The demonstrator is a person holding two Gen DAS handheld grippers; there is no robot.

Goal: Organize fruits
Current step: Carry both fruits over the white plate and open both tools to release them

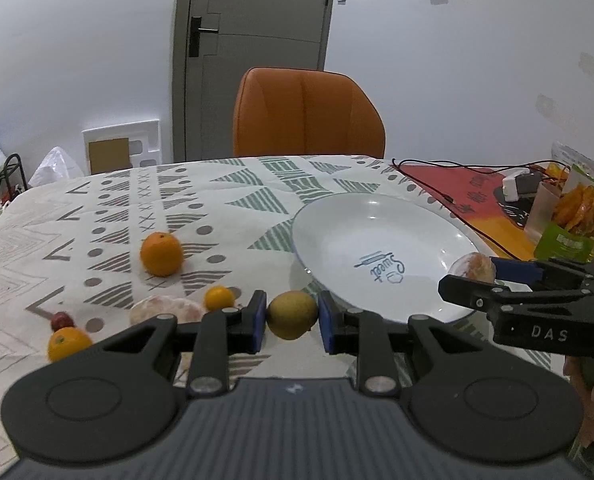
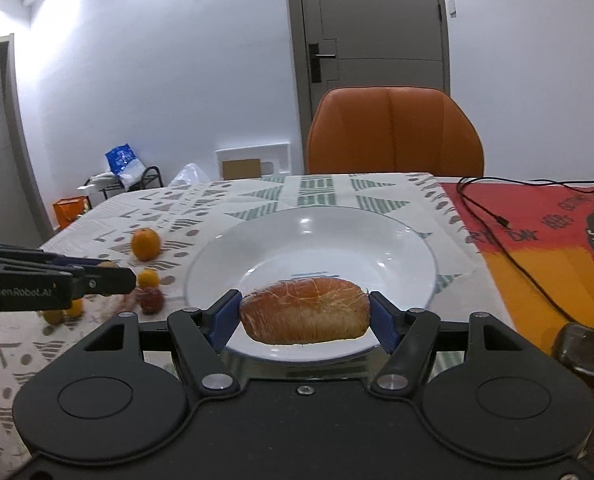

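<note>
While over the plate (image 2: pixel 417 240), right claw (image 2: pixel 305 314) grips peeled segment (image 2: pixel 305 312); left claw (image 1: pixel 291 316) clamps pear (image 1: pixel 292 314).

The peeled citrus piece (image 1: pixel 165 309) at seven o'clock of the plate (image 1: pixel 337 224) is half hidden behind the left gripper (image 1: pixel 291 318). A small orange (image 1: pixel 67 343) is partly covered too. The snack bag (image 1: pixel 581 204) at three o'clock is cut off by the edge, its print unreadable.

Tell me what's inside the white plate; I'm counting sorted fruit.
The white plate shows only its blue printed design; no fruit rests inside. The right gripper and its peeled segment cover the near rim.
</note>
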